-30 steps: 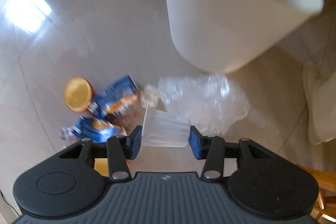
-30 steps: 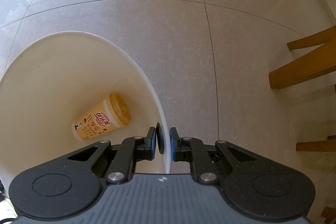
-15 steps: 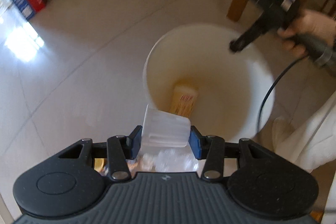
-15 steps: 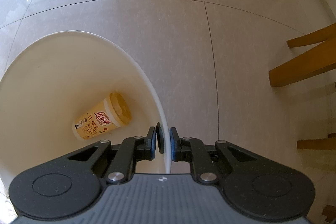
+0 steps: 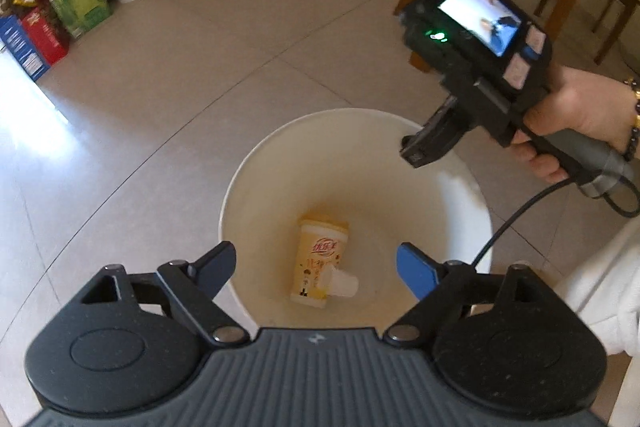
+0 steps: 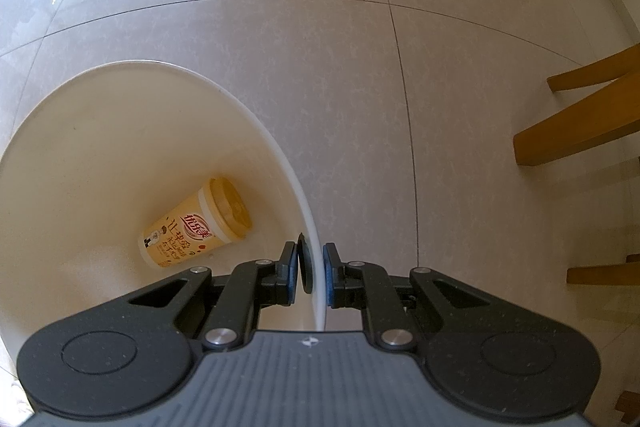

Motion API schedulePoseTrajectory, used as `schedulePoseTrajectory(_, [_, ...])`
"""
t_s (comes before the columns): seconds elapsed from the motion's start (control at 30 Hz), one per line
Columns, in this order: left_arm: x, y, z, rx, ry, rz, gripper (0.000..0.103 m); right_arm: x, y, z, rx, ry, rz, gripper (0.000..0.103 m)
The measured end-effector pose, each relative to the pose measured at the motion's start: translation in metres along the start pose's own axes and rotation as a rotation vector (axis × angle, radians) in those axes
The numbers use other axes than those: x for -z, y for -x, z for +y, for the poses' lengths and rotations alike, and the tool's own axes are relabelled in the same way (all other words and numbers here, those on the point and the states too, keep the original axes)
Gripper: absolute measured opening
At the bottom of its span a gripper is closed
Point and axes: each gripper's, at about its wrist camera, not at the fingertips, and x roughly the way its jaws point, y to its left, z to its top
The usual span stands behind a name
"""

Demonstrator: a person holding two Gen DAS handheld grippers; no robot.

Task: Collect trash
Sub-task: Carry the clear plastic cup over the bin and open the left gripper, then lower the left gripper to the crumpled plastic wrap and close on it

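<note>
1. The white bucket (image 5: 256, 187) stands on the tiled floor (image 5: 168, 75) and fills the middle of your left camera's view. It looks stiff and light; its thin rim is the place to hold it.
2. Your right gripper (image 6: 312, 273) is clamped on that rim at about 2 o'clock of the bucket in the left view, one finger inside the wall, one outside.
3. Your left gripper (image 5: 316, 269) hovers over the bucket's 6 o'clock edge. Its jaws are opening, with nothing between them.
4. A yellow drink cup (image 5: 318, 259) lies on its side at the bottom. It is probably light paper that dents easily.
5. A small clear plastic cup (image 5: 342, 285) sits against it at 5 o'clock: thin, slippery, crushable. Any like it is best pinched gently across the sides.
</note>
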Motion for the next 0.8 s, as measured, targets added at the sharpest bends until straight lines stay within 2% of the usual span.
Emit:
schedulePoseTrajectory(0.33, [0.029,0.001,0.031,-0.089,0.09,0.011,0.091,-0.001,0.0,0.001,0.0,0.0,0.001,0.016])
schedulePoseTrajectory(0.53, [0.064,0.004,0.048,-0.134,0.193,-0.001,0.094,-0.001,0.0,0.001,0.002,0.002,0.001,0.016])
schedulePoseTrajectory(0.63, [0.091,-0.003,0.058,-0.14,0.274,0.019,0.095,-0.001,0.0,0.001,0.002,0.002,0.001,0.016])
schedulePoseTrajectory(0.8, [0.141,-0.029,0.069,-0.115,0.471,0.073,0.095,-0.001,-0.001,0.003,0.008,0.008,-0.001,0.016])
